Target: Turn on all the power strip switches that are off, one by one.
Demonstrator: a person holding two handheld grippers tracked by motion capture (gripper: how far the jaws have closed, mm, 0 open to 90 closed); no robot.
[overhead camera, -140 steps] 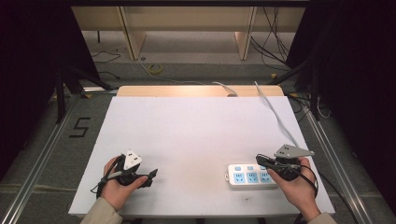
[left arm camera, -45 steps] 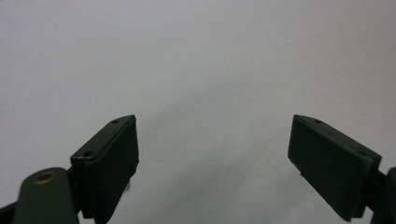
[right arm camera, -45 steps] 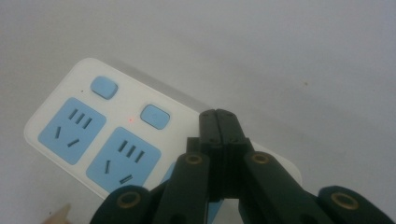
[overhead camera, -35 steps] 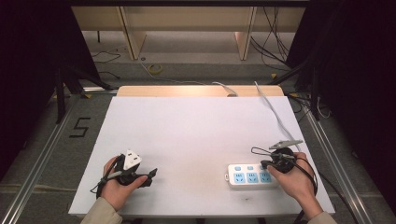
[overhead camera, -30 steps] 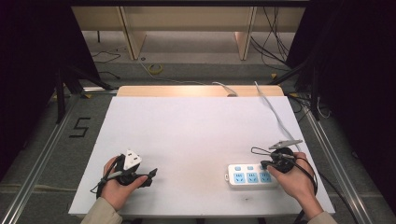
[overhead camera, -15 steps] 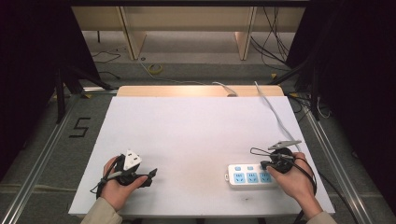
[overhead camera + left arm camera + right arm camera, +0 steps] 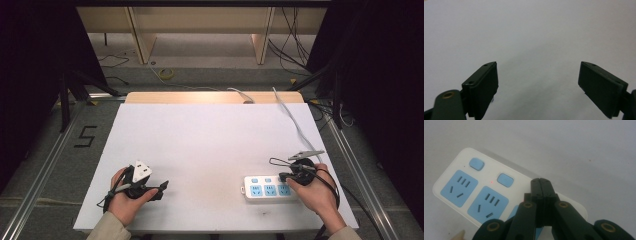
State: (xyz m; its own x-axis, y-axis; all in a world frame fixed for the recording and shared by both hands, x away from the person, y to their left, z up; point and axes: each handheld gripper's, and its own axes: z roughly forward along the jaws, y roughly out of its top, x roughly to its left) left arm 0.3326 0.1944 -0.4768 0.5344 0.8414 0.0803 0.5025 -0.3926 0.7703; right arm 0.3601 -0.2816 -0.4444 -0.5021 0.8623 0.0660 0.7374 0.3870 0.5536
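A white power strip (image 7: pixel 265 186) with blue sockets and blue switch buttons lies flat near the table's front right. My right gripper (image 7: pixel 282 176) is shut, its tips pointing left over the strip's right end. In the right gripper view the closed tips (image 7: pixel 540 181) sit over the strip (image 7: pixel 474 192), just right of the second blue button (image 7: pixel 505 180); whether they touch it I cannot tell. My left gripper (image 7: pixel 160 187) rests at the front left, far from the strip. Its jaws stand wide open (image 7: pixel 537 77) with only bare table between them.
The strip's white cable (image 7: pixel 295 125) runs from its right end to the far right corner of the white table (image 7: pixel 210 135). A wooden strip (image 7: pixel 200 97) borders the far edge. Dark frames and floor cables surround the table.
Since the oldest frame my right gripper has shifted slightly left and away from the front edge, over the strip's right end. Over the last second nothing has moved.
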